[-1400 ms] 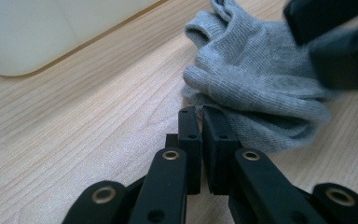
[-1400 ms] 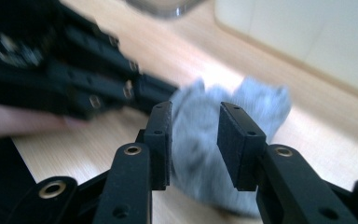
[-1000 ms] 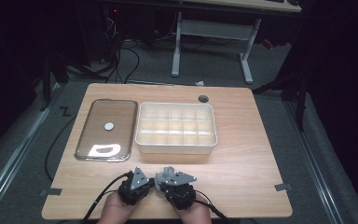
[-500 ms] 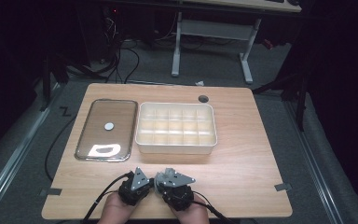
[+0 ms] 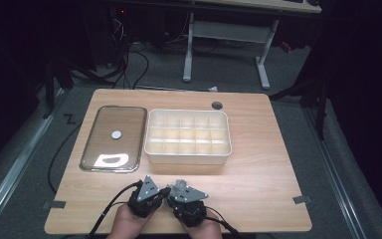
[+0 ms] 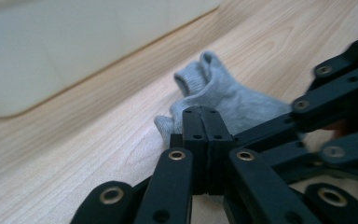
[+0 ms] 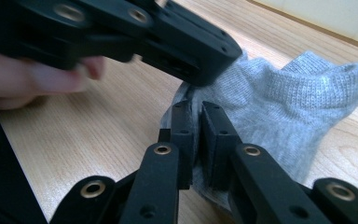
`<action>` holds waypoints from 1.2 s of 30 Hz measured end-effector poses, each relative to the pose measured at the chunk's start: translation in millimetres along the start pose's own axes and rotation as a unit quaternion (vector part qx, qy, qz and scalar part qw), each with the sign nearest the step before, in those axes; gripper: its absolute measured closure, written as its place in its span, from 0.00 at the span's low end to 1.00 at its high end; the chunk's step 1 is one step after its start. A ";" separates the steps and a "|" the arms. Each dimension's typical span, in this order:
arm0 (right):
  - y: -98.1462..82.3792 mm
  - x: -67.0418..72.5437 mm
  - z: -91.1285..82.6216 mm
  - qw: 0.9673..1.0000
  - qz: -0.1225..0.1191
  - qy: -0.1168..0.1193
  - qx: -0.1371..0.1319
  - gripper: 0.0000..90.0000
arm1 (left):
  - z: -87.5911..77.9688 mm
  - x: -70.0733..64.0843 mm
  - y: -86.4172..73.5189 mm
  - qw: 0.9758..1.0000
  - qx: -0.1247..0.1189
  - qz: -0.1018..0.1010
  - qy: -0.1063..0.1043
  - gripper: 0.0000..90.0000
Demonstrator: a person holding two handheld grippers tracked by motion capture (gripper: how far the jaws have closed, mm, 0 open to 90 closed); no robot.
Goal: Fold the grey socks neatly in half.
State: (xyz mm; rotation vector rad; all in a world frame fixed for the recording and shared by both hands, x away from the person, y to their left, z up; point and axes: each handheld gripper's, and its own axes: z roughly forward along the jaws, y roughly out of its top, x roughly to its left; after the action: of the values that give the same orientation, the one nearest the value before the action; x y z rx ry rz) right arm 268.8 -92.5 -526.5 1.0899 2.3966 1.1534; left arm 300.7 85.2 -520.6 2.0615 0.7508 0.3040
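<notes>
Near table edge: left gripper [image 6: 200, 122] jaws pressed together at grey sock's [image 6: 233, 100] edge, having just closed. Right gripper [image 7: 195, 120] pinches sock fabric, jaws just easing apart. Beyond: cream divided tray [image 5: 188, 157], glass lid [image 5: 129, 134].

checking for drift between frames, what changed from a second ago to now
Almost nothing visibly moved. Both hands stay at the near edge of the table. The left gripper has just been closing and its jaws now stand together beside the grey sock; the right gripper pinches sock fabric, its jaws having just eased open slightly. The lid and divided box stayed put.
</notes>
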 end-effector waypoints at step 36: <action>-14.3 -26.4 -14.9 0.999 0.023 -0.021 -0.007 0.90 | 6.4 -13.9 -8.4 0.999 0.021 0.027 -0.005 0.97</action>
State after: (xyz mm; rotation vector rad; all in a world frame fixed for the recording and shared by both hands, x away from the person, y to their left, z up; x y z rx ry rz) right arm 271.8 -125.8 -529.8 1.1597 2.3403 1.1490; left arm 289.5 75.9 -530.1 2.1244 0.7026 0.3112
